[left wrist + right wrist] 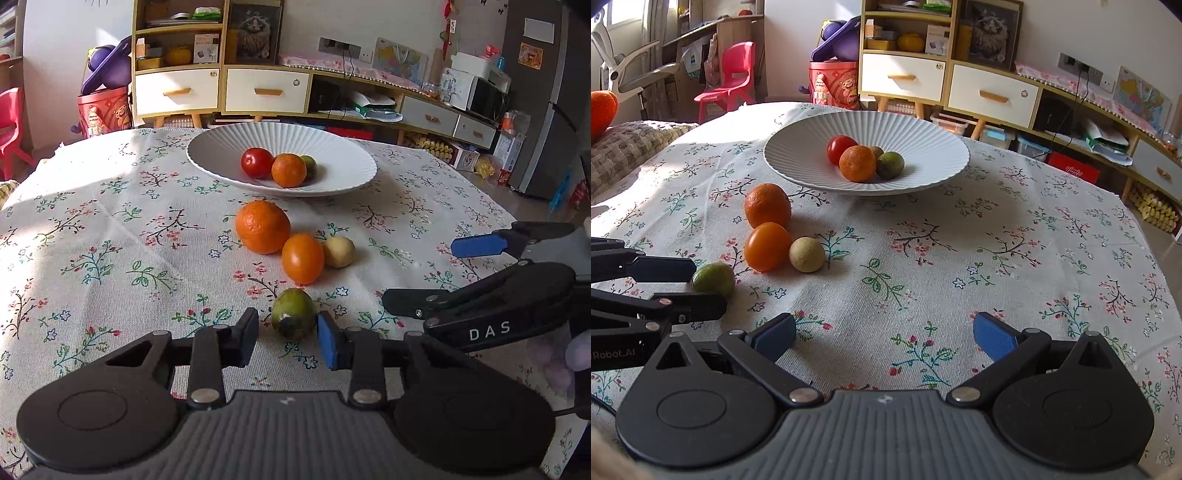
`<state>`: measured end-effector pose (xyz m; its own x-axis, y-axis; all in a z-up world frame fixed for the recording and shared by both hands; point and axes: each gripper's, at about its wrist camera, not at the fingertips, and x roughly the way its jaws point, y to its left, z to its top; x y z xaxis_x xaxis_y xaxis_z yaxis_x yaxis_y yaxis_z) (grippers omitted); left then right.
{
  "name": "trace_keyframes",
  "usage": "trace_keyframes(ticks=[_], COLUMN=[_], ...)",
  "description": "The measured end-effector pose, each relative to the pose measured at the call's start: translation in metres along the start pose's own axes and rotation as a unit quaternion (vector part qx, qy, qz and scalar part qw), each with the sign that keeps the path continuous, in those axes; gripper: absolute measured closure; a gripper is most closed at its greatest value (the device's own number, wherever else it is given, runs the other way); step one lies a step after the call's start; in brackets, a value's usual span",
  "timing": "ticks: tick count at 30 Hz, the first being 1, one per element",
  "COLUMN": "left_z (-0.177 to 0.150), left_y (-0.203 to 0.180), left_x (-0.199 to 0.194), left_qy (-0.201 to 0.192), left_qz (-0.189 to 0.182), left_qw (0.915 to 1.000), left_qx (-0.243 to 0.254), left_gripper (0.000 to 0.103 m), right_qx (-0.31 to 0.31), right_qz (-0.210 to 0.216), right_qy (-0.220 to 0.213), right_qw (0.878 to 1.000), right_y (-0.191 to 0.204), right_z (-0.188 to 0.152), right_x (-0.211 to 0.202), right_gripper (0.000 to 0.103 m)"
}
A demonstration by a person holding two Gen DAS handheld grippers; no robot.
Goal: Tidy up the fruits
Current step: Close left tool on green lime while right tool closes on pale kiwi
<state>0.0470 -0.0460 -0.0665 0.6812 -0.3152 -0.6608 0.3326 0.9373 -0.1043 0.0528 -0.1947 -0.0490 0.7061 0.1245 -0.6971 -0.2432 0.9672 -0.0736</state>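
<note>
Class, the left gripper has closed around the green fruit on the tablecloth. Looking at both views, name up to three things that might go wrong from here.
1. The left gripper holds the green fruit only by its sides; round and smooth, it may slip on lifting.
2. The smooth orange fruit lies just beyond and could be nudged, rolling away.
3. The white bowl already holds fruit in its middle; a dropped piece might knock these.

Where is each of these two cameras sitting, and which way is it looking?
Left wrist: on the left gripper, looking along its fingers, closed on a green fruit; the right gripper shows at right.
Right wrist: on the right gripper, open over the cloth; the left gripper shows at left.
Both share the bowl, green fruit, and three loose fruits beyond it.
</note>
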Motion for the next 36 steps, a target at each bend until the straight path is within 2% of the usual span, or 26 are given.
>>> trace_keyframes(ticks=[7, 13, 18, 23, 27, 36], left_z=[0.002, 0.007, 0.008, 0.009, 0.010, 0.009], left_y=[0.001, 0.014, 0.020, 0.022, 0.023, 0.022], left_x=[-0.002, -0.003, -0.003, -0.004, -0.004, -0.004], left_qy=[0.012, 0.022, 0.025, 0.027, 0.030, 0.030], left_qz=[0.013, 0.026, 0.032, 0.034, 0.032, 0.034], left_qw=[0.9998, 0.9993, 0.9987, 0.9986, 0.9984, 0.9984], left_qx=[0.008, -0.017, -0.030, -0.032, -0.036, -0.034], left_gripper=[0.093, 0.093, 0.093, 0.093, 0.093, 0.093], right_qx=[-0.015, -0.030, -0.034, -0.044, -0.052, -0.054], right_qz=[0.009, 0.012, 0.021, 0.030, 0.032, 0.039], right_qy=[-0.006, -0.005, -0.004, -0.005, -0.007, -0.008], right_qw=[1.000, 0.999, 0.999, 0.999, 0.998, 0.998], right_y=[0.009, 0.017, 0.021, 0.026, 0.030, 0.034], right_z=[0.006, 0.011, 0.018, 0.022, 0.024, 0.028], right_x=[0.006, 0.014, 0.021, 0.022, 0.022, 0.022], right_gripper=[0.002, 0.009, 0.021, 0.037, 0.044, 0.071])
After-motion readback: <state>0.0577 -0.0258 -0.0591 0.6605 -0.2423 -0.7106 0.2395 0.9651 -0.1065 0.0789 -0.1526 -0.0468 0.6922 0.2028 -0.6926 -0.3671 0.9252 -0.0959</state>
